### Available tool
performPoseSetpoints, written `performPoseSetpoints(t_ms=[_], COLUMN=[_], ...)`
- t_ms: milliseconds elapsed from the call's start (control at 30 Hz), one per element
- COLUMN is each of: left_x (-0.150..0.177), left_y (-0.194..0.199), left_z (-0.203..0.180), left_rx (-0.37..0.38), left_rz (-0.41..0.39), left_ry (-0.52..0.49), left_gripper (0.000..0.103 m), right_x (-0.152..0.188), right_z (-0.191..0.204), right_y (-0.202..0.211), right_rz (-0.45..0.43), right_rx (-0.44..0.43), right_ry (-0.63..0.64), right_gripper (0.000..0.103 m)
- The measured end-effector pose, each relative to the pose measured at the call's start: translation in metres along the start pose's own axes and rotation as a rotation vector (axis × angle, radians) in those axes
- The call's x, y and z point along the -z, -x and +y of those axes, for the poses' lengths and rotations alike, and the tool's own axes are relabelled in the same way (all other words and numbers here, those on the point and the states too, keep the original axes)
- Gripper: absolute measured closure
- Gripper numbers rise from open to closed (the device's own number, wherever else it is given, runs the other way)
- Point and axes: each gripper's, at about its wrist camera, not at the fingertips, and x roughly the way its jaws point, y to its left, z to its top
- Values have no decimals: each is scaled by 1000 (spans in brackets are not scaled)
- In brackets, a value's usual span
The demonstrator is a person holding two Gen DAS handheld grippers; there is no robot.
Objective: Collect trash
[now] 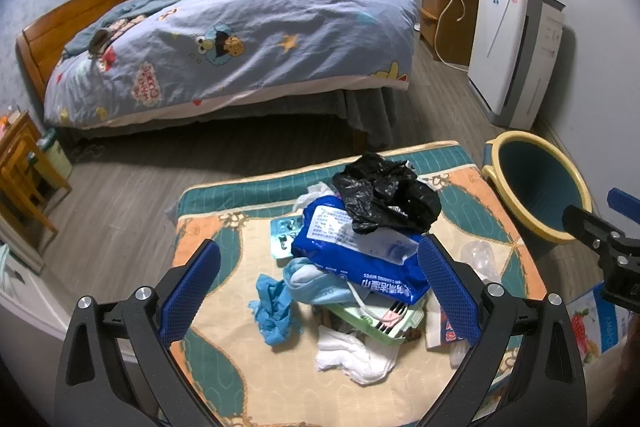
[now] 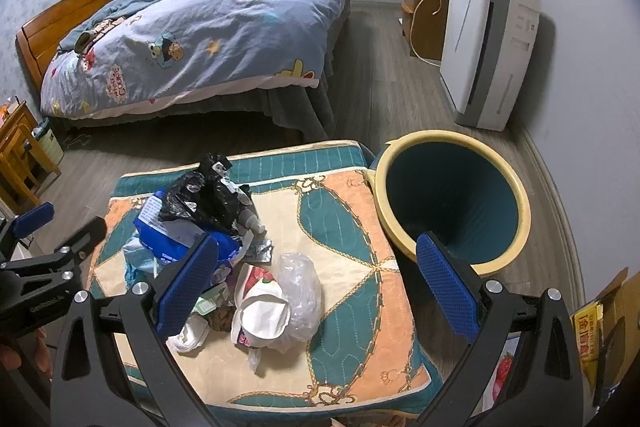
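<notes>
Evidently nothing is binned: both the left hand-held gripper (image 1: 320, 283) and right hand-held gripper (image 2: 316, 283) are hovering wide open, empty, trash pile (image 1: 352, 259) ahead (bucket (image 2: 452, 203) looking bare).

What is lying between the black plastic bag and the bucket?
Only bare patterned mat separates the black plastic bag from the bucket; the right wrist view shows it.

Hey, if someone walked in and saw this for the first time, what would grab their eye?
The heap of trash on the patterned mat, topped by a crumpled black bag. Next, the empty bin right of the mat, and the cartoon-print bed behind. Both grippers are open.
</notes>
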Motion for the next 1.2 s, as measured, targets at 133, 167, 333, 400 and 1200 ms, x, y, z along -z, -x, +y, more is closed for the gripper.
performPoseSetpoints(t_ms=[133, 167, 333, 400, 1200], left_x=[0, 1, -5, -9, -8], left_y=[2, 2, -2, -5, -12], left_z=[0, 0, 5, 9, 11], left_rx=[4, -3, -7, 5, 42], left_rz=[-27, -40, -83, -85, -26], left_ry=[8, 8, 4, 5, 5], left_gripper=[5, 5, 5, 5, 5], right_x=[-6, -5, 1, 8, 52], right_z=[-4, -4, 3, 9, 51], right_y=[-11, -14, -33, -42, -95], right_rz=[43, 54, 89, 113, 323], right_rx=[8, 9, 29, 15, -38], right_ry=[-14, -19, -14, -21, 101], right_gripper=[5, 5, 6, 6, 54])
